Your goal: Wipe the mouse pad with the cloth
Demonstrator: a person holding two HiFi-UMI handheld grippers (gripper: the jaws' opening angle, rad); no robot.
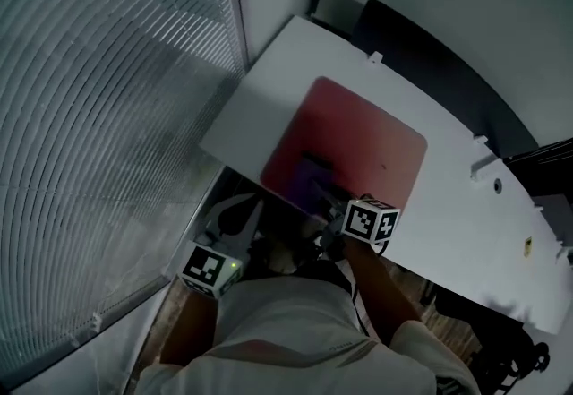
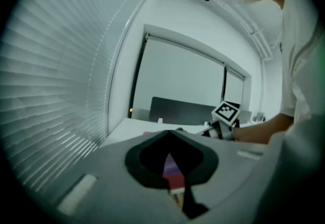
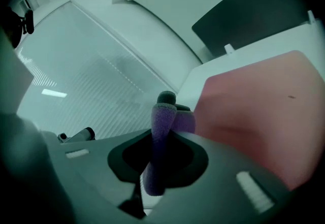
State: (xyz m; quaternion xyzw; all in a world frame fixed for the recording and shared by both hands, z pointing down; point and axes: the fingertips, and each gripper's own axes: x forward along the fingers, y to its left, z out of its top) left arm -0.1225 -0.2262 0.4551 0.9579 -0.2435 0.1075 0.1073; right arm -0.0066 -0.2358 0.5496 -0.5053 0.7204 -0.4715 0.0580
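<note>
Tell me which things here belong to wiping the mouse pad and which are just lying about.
Job: purple cloth, red mouse pad, right hand-held gripper clamping the cloth.
Idle: left hand-held gripper, window blinds, dark panel behind the white desk.
</note>
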